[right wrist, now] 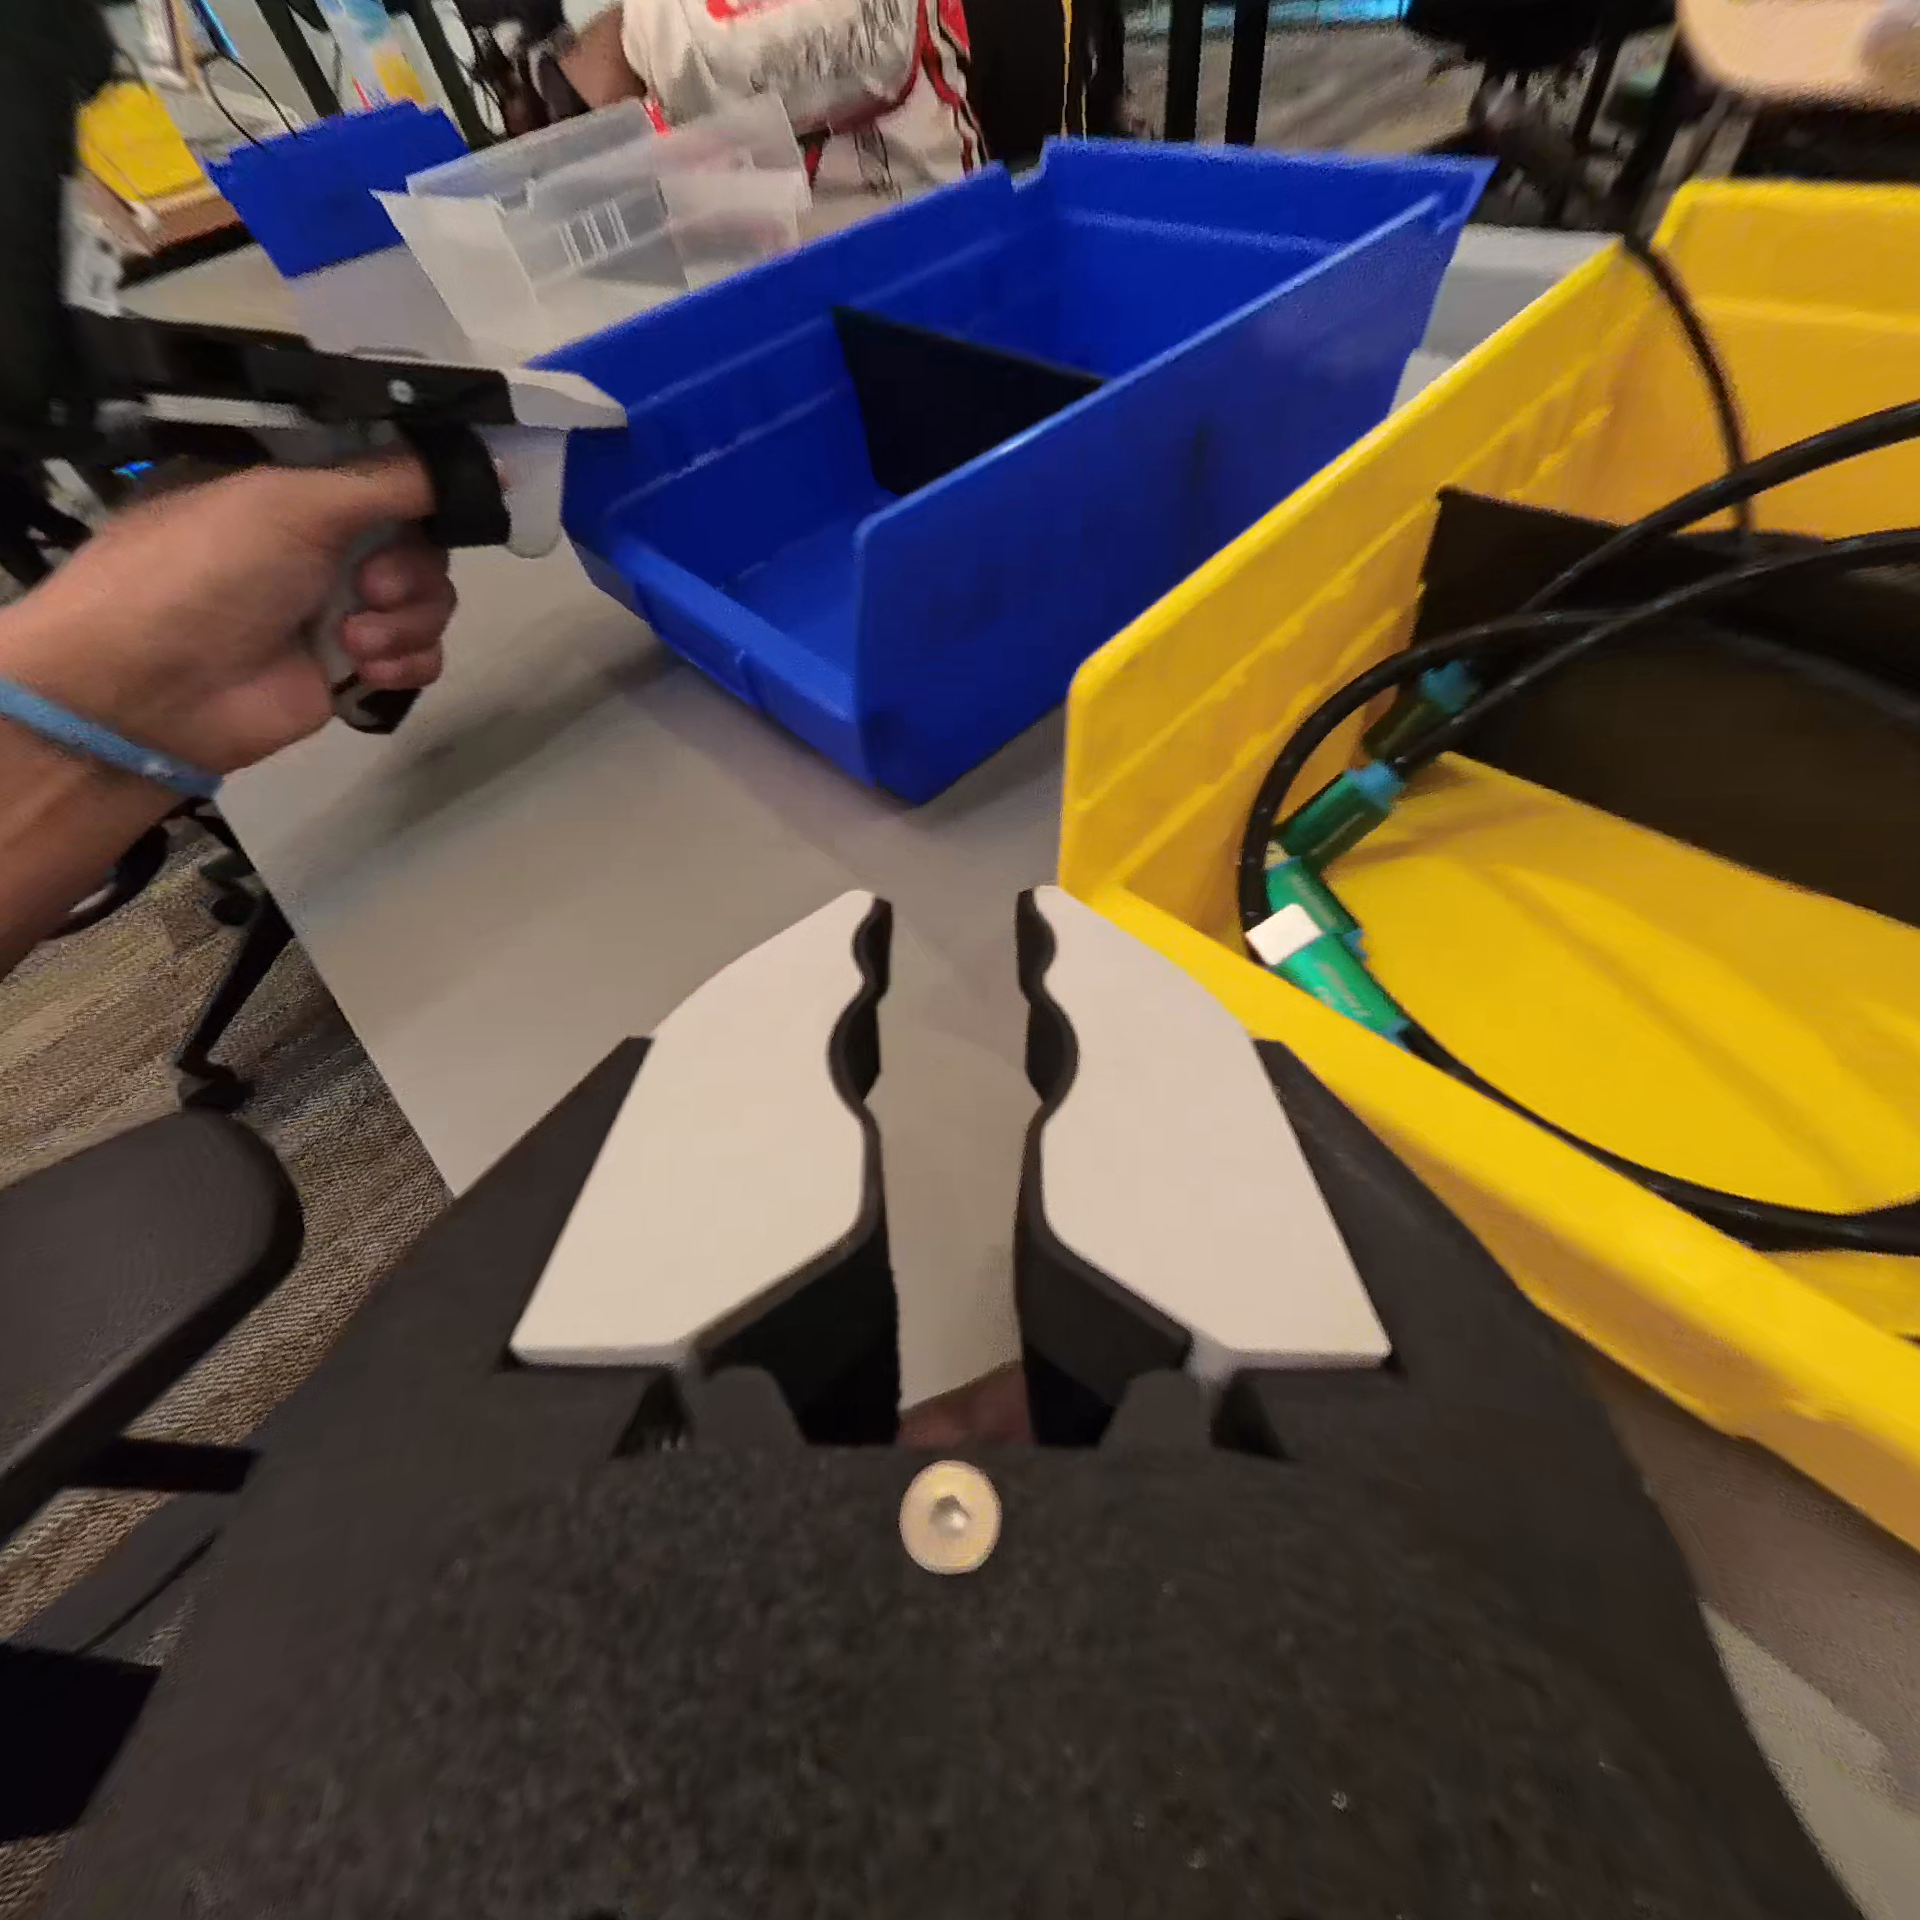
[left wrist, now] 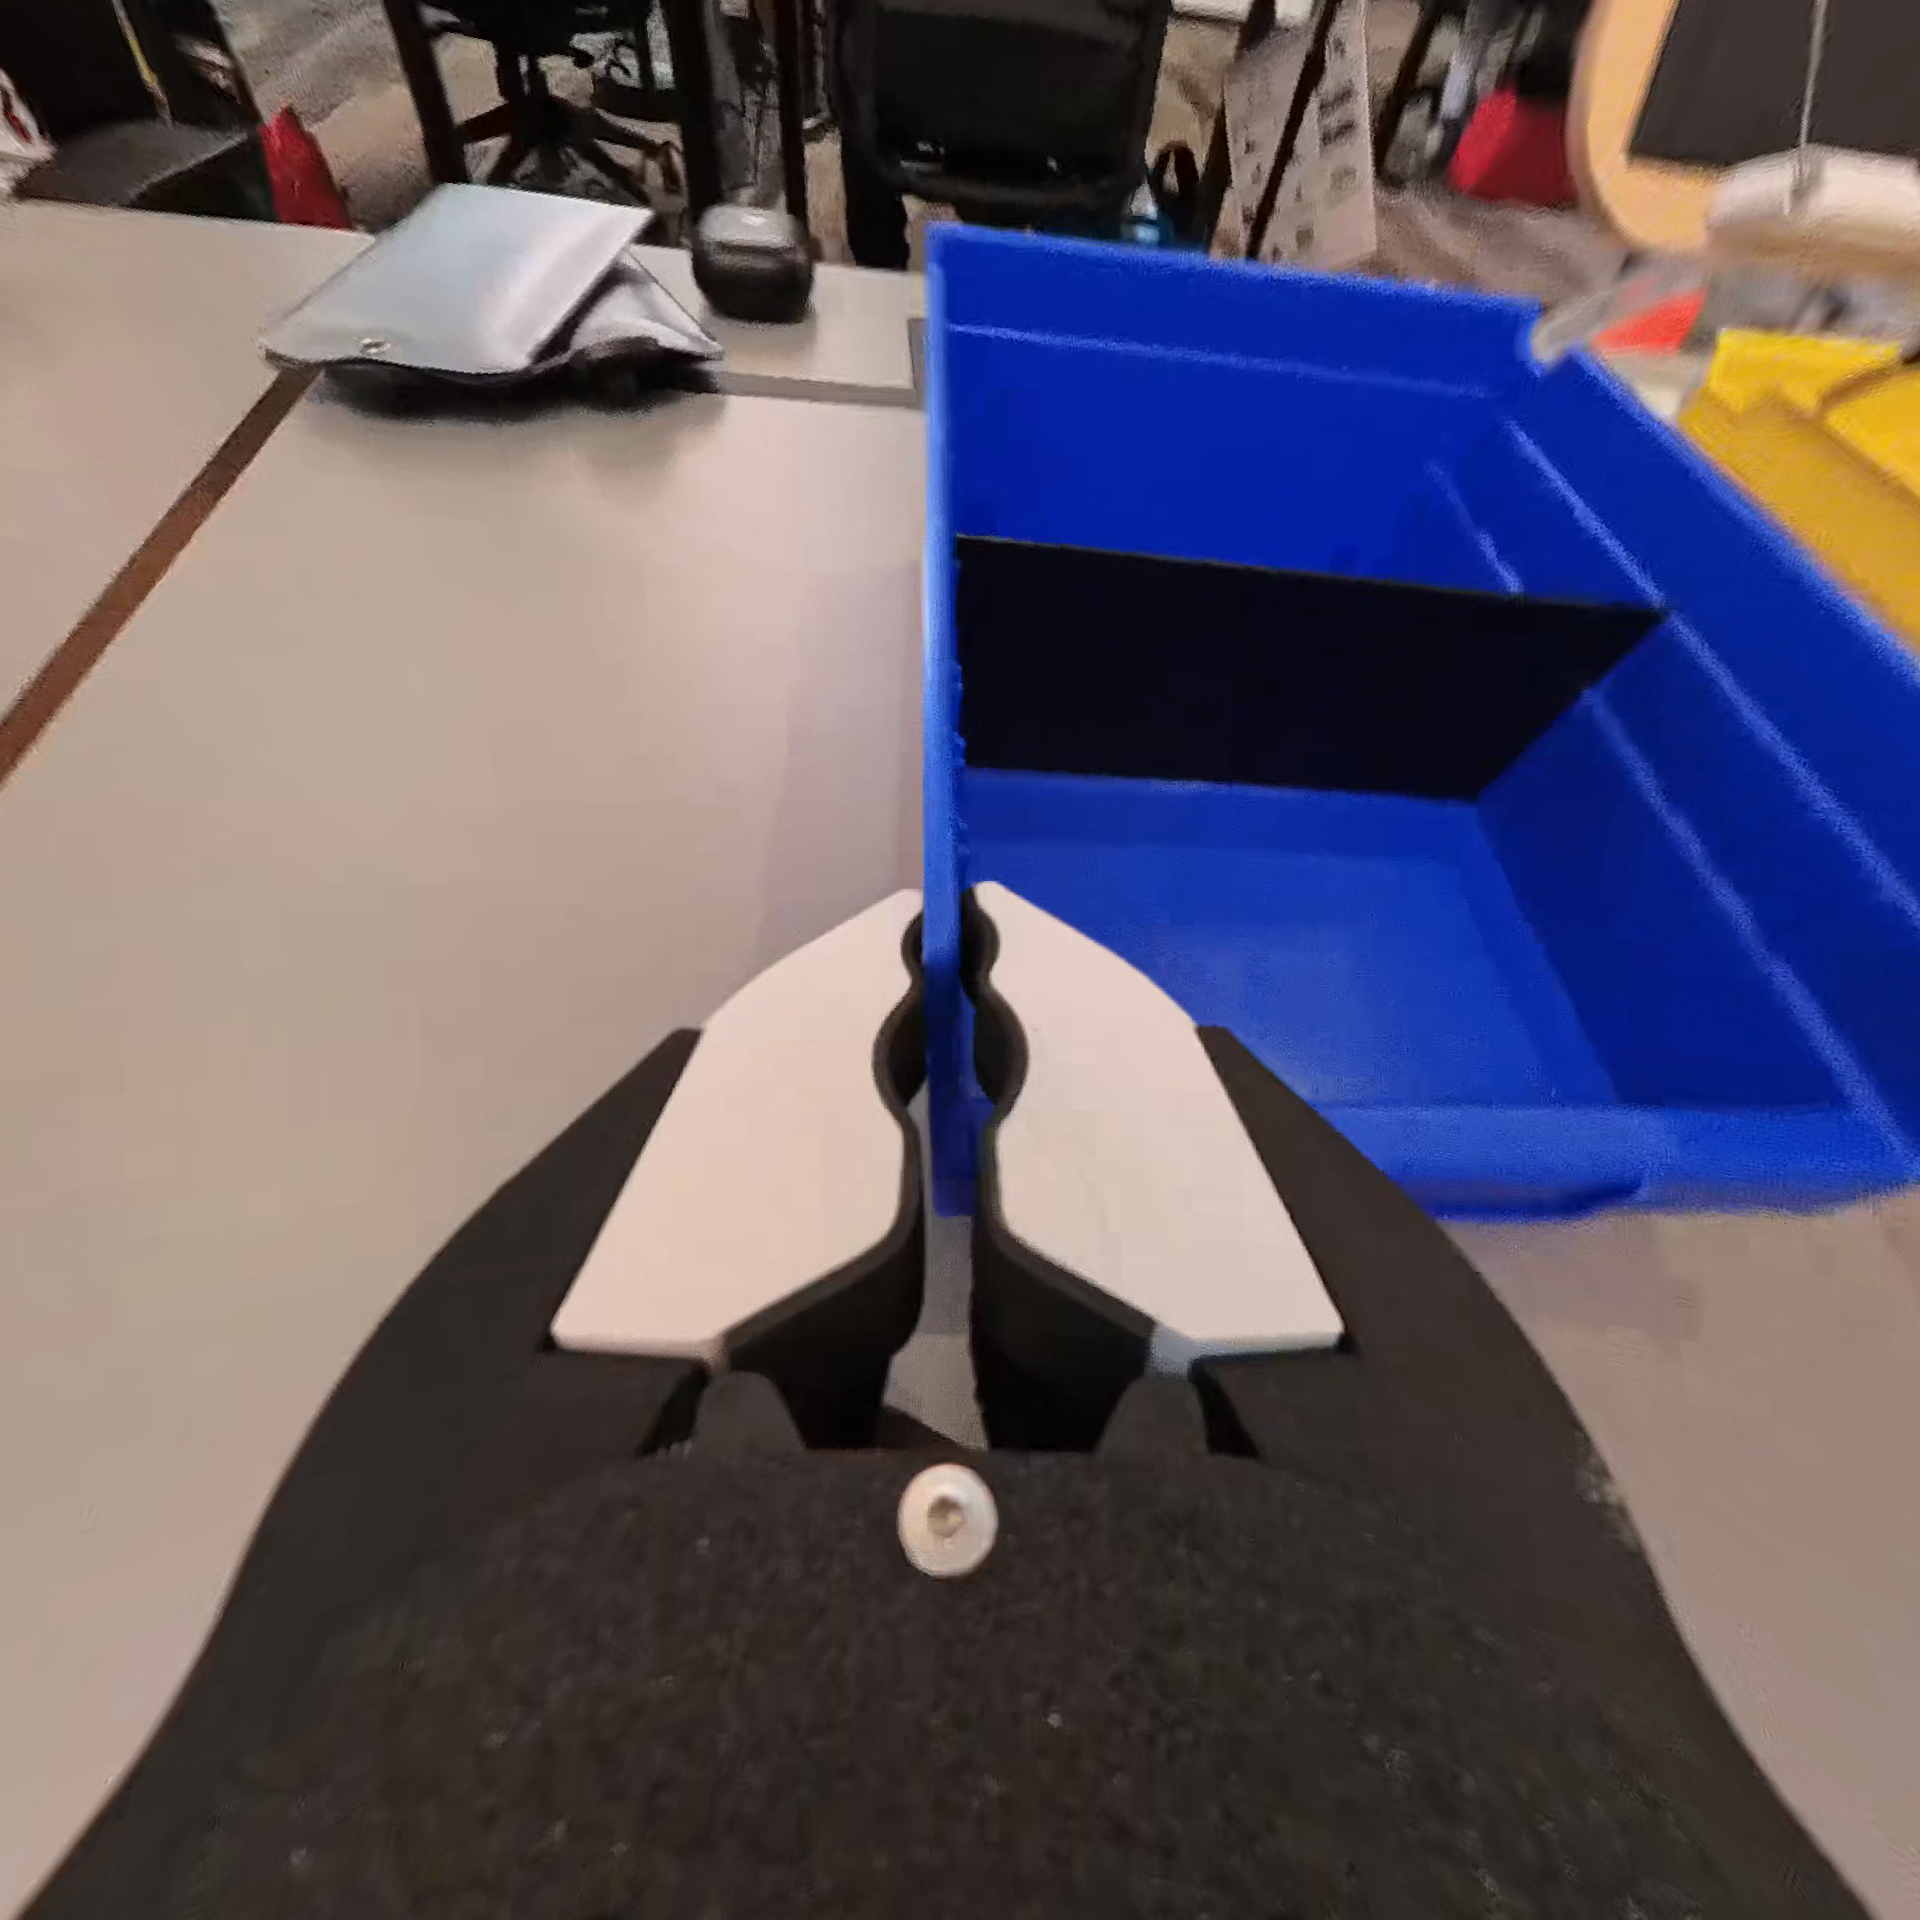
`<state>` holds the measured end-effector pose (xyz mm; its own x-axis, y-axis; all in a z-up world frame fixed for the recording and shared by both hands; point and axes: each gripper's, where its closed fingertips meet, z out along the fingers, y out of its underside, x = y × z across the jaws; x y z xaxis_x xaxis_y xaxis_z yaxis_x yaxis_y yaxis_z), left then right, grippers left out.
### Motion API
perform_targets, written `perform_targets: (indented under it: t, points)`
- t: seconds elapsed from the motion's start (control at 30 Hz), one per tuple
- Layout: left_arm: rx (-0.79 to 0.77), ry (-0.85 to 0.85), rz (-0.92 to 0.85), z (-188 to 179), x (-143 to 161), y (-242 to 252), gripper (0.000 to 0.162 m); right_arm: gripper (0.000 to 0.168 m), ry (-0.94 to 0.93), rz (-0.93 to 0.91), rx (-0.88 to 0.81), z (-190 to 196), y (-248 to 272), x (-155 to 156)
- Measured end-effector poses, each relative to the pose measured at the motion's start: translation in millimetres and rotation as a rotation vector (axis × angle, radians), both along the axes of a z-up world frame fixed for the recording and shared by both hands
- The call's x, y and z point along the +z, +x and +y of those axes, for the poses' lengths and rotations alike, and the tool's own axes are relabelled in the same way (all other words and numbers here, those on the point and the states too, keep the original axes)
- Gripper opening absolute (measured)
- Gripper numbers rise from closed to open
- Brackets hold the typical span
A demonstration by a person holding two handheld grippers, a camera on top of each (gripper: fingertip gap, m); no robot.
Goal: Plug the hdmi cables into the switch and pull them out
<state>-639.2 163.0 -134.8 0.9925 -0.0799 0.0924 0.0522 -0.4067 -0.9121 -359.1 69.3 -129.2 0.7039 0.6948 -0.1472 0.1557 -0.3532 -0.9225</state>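
My left gripper (left wrist: 948, 914) is shut on the left side wall of an empty blue bin (left wrist: 940, 623), near its front corner. The wall runs between the two pads and both press on it. The right wrist view shows the same: the left gripper (right wrist: 566, 416), held by a hand, clamps the corner of the blue bin (right wrist: 987, 644). My right gripper (right wrist: 954, 914) is open and empty over the grey table, just left of a yellow bin (right wrist: 1247, 675). Black HDMI cables (right wrist: 1558, 644) with green plugs (right wrist: 1330, 935) lie in the yellow bin.
A black divider (left wrist: 1247, 665) crosses the blue bin. A grey pouch (left wrist: 478, 291) and a small dark case (left wrist: 748, 260) lie at the table's far side. A clear plastic container (right wrist: 603, 197) and a second blue bin (right wrist: 322, 177) stand behind. A chair (right wrist: 125, 1247) is at the left. My right fingertips sit around 30 cm from my left ones.
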Motion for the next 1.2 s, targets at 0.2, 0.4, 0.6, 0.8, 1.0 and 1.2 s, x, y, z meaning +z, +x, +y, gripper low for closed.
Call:
perform_targets:
  t: [0.2,0.4,0.6,0.8,1.0,1.2]
  points:
    - [0.056,0.022,0.039,-68.7,0.1,22.3,0.004,0.052,0.078,-0.088,-0.045,15.6,-45.7,-1.0]
    - [0.128,0.109,-0.01,-147.6,1.4,33.2,0.006,0.018,0.029,-0.184,-0.079,15.6,-70.4,-19.4]
    - [0.206,0.176,0.139,-192.5,22.7,53.3,0.007,0.004,0.102,-0.112,-0.091,3.7,-67.4,2.0]
    - [0.185,0.385,0.36,-165.3,139.4,98.5,0.007,0.005,0.26,0.011,-0.136,23.6,-25.8,90.0]
    - [0.006,0.526,0.564,-89.4,205.8,242.2,0.007,0.004,0.384,0.062,-0.368,63.2,127.9,175.9]
    - [-0.285,0.418,0.489,-25.1,170.6,450.4,0.008,0.004,0.227,-0.019,-0.604,90.7,343.1,134.5]
